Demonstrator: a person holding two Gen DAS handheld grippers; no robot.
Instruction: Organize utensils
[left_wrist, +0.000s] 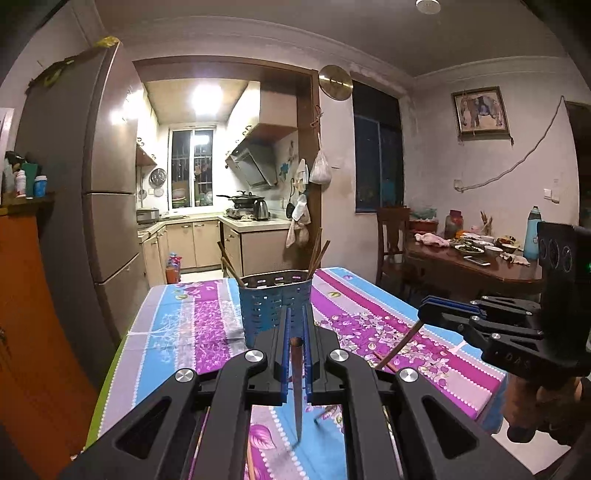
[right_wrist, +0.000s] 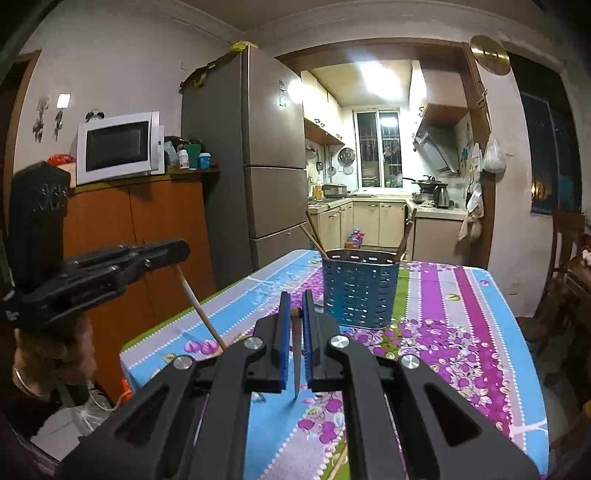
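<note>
A blue perforated utensil holder (left_wrist: 275, 304) stands on the flowered tablecloth (left_wrist: 184, 332) with several brown chopsticks (left_wrist: 317, 251) in it; it also shows in the right wrist view (right_wrist: 360, 290). My left gripper (left_wrist: 295, 328) is shut on a brown chopstick (left_wrist: 297, 387) that hangs point down just short of the holder. My right gripper (right_wrist: 294, 310) is shut on another chopstick (right_wrist: 296, 365), also point down, in front of the holder. Each gripper shows in the other's view, the right (left_wrist: 428, 312) and the left (right_wrist: 177, 251).
More chopsticks (left_wrist: 384, 362) lie on the cloth near the front. A fridge (right_wrist: 266, 155) and an orange cabinet (right_wrist: 140, 240) with a microwave (right_wrist: 118, 147) stand to the left. A dining table (left_wrist: 472, 266) with dishes and a chair (left_wrist: 391, 236) stand to the right.
</note>
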